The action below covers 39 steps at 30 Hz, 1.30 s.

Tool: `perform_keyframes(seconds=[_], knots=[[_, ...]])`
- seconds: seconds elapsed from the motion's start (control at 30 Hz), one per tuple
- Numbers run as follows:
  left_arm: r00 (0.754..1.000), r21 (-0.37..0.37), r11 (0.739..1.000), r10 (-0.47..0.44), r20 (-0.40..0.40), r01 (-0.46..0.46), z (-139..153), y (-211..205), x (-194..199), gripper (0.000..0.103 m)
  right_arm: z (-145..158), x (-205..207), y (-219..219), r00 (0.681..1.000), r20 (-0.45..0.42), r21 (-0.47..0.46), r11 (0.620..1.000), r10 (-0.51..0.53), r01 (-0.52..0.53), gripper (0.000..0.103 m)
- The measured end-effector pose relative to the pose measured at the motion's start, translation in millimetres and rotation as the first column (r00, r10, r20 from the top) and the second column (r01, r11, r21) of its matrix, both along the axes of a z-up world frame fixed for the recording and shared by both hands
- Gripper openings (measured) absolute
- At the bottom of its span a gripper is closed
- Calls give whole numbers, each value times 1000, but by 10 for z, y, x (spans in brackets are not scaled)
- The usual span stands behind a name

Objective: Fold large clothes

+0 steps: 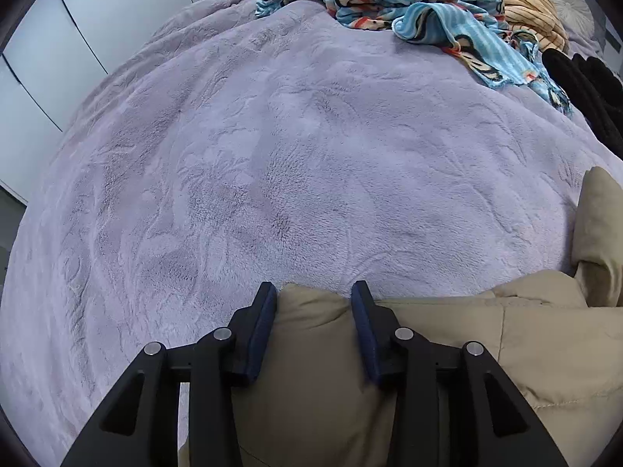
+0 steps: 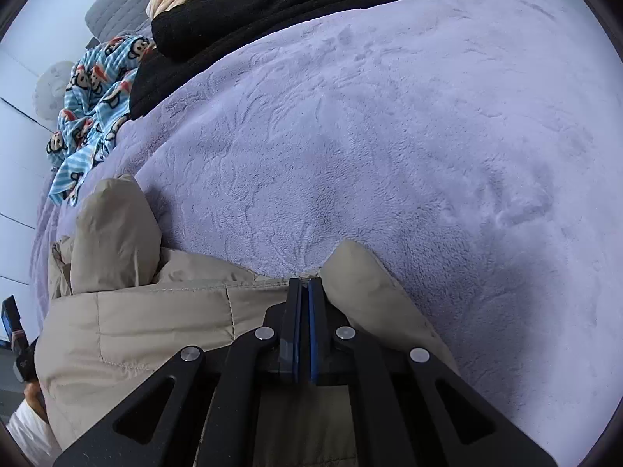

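Note:
A beige quilted jacket (image 1: 447,350) lies at the near edge of a lilac fleece blanket (image 1: 272,155) that covers the bed. My left gripper (image 1: 313,292) is shut on a puffy fold of the jacket, which bulges and fills the gap between the pads. In the right wrist view the jacket (image 2: 155,323) spreads to the left, with a padded sleeve (image 2: 113,229) standing up. My right gripper (image 2: 305,281) is shut on a thin edge of the jacket, and fabric rises on both sides of its tips. Both grippers point steeply down at the bed.
At the far side of the bed lie a blue monkey-print cloth (image 1: 409,0), a tan striped cloth (image 1: 525,4) and a black garment (image 2: 272,7). White wardrobe doors (image 1: 58,58) stand to the left. A hand and white sleeve (image 2: 27,420) show at the lower left.

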<state>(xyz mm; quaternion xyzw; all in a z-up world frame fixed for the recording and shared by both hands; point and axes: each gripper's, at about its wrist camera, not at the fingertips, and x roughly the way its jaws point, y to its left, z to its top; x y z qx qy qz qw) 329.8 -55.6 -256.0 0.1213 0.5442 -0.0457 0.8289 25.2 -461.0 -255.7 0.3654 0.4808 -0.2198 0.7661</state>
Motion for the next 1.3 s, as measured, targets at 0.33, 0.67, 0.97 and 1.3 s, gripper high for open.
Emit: perform_keyframes(seconds=[0.33,0.67,0.97,1.3], knots=[[999,-21,999,-47,15,47,665,302,-357,43,561,-268,145,998,41,43,998,-50,48,7],[996,-93,993,-81,-34,77,960,515,-1115,45,760,-783,544,993,57,124,988,-101,93,7],[995,-120,989,-94,-16,91,1138,671,-1631,80,808,-1271,900,991,33,168,978,-132,124,7],[989,-100,988,-125,-78,117,1134,725,-2049,103,767,-1733,1206,985,-7,228,958,-175,172,7]])
